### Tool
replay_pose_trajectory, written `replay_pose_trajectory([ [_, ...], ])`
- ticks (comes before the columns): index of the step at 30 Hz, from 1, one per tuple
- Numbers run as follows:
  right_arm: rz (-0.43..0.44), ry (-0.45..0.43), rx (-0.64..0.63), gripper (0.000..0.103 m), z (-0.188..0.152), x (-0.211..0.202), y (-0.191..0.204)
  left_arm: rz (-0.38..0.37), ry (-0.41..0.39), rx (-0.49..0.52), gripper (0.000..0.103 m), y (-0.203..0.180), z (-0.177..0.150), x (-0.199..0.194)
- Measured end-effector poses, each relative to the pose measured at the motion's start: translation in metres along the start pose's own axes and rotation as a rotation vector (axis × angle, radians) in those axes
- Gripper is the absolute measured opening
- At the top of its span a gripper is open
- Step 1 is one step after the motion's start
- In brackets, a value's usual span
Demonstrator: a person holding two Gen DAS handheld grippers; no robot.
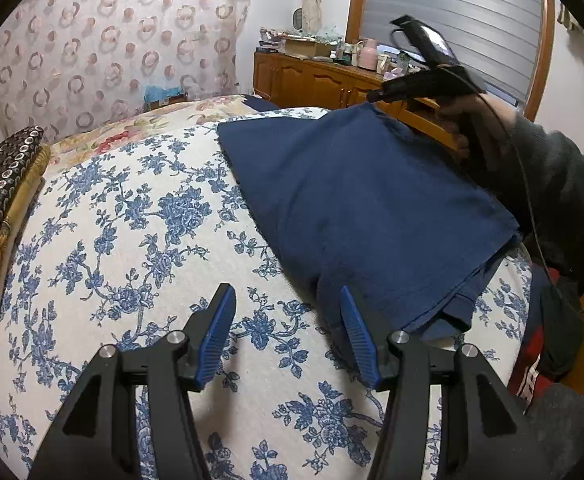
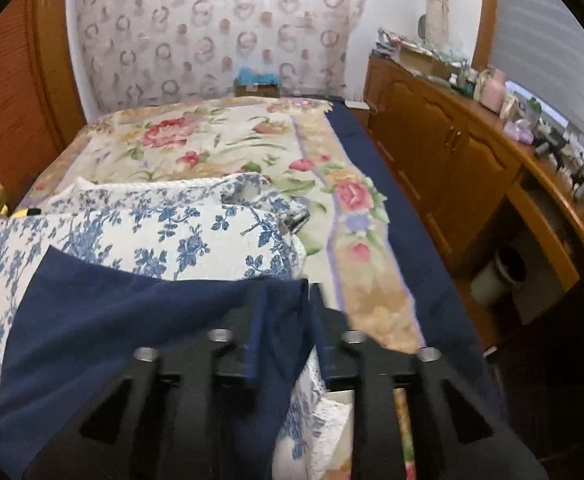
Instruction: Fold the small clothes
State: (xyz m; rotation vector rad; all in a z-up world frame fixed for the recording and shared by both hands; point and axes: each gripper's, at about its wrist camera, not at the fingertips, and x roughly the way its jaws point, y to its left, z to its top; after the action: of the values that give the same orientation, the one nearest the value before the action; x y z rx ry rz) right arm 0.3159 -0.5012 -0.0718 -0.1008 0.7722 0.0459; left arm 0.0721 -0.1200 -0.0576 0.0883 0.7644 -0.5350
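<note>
A folded navy blue garment point(image 1: 363, 208) lies on a white quilt with blue flowers point(image 1: 132, 220). My left gripper point(image 1: 286, 288) stands open just above the quilt. Its right pad point(image 1: 355, 332) is at the garment's near corner, and nothing is between the pads. A gloved hand point(image 1: 471, 120) holds my right gripper point(image 1: 371, 98) at the garment's far corner. In the right wrist view that corner of the navy garment point(image 2: 132, 320) sits between the fingers of the right gripper point(image 2: 288, 286). The jaws stand apart, with a thin gap between the cloth and the right finger.
A rose-patterned blanket point(image 2: 232, 140) covers the bed beyond the quilt point(image 2: 196, 240). A wooden dresser point(image 2: 451, 168) with clutter on top runs along the right side. A dark patterned cushion point(image 1: 0, 176) lies at the left edge. A red and dark cloth point(image 1: 531, 368) hangs at the right.
</note>
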Motion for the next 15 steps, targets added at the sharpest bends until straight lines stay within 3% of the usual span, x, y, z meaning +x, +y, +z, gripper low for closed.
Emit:
replay_pose_trajectory([
  [6, 0.073, -0.034, -0.071, 0.039, -0.042, -0.058, 0.008, -0.019, -0.013, -0.01, 0.054, -0.002, 0.001, -0.004],
  [10, 0.115, -0.05, -0.137, 0.041, -0.101, -0.106, 0.024, -0.034, -0.008, -0.011, 0.054, -0.004, 0.002, -0.001],
  [12, 0.114, -0.056, -0.133, 0.051, -0.113, -0.113, 0.026, -0.037, 0.0, 0.002, 0.054, -0.007, 0.002, 0.001],
  [15, 0.142, -0.045, -0.106, 0.053, -0.145, -0.127, 0.03, -0.038, 0.015, 0.01, 0.054, -0.009, 0.001, 0.003],
])
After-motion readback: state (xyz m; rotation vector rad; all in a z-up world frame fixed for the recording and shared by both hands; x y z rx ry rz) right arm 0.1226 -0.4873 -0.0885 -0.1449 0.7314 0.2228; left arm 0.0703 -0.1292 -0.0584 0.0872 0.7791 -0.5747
